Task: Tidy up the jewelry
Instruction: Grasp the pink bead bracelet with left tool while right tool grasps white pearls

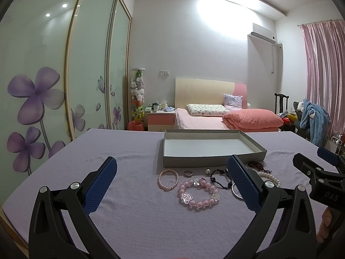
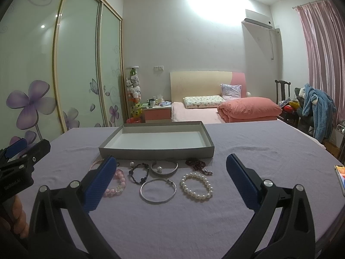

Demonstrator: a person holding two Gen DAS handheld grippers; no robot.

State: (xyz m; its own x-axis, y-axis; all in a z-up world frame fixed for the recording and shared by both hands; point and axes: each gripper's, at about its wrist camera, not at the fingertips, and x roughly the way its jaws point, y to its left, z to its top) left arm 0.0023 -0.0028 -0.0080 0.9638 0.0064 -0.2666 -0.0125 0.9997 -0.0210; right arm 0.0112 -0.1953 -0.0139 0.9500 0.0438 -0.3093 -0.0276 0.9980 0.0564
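Both grippers hover with jaws apart over the jewelry lying just near of the empty grey box (image 2: 156,151); the right gripper (image 2: 170,172) faces the silver bangle (image 2: 158,191), the left gripper (image 1: 172,177) the pink bead bracelet (image 1: 198,195)

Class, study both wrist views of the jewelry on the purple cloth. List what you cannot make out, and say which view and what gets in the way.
1. Left wrist view: the silver bangle is half hidden behind the left gripper's right finger.
2. Right wrist view: the pink bead bracelet is partly covered by the right gripper's left finger.
3. Right wrist view: the phone is cut off by the image edge.
4. Both views: the small earrings are too tiny to detail.
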